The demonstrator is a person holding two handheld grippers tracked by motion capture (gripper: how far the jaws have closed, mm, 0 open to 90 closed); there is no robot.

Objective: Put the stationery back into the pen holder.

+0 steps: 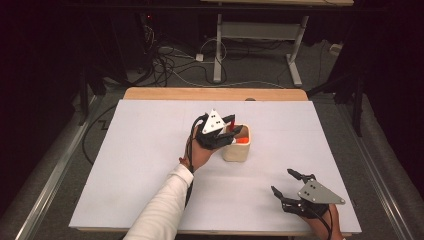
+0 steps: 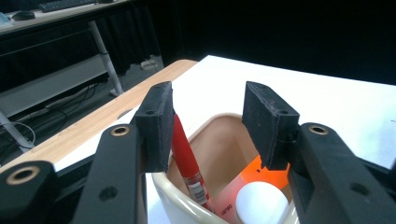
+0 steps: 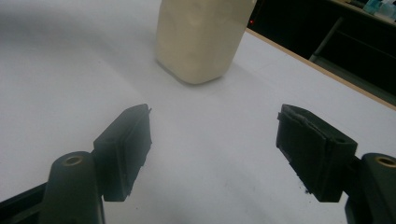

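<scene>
On the white desk (image 1: 150, 165), a cream cup (image 1: 237, 149) sits near centre; my left hand-held gripper (image 2: 212, 121), jaws apart, has seemingly dropped a red pen (image 2: 189, 163) inside, while my right hand-held gripper (image 3: 219, 154) idles open near the front right corner.

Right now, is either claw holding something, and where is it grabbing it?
Neither holds anything. The left gripper is open over the cup, the red pen leaning against one pad. The right gripper is open above the table.

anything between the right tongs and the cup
Nothing visible. The right tongs are open and face the cup across bare white table. The left tongs are at the cup's rim, on its far side.
</scene>
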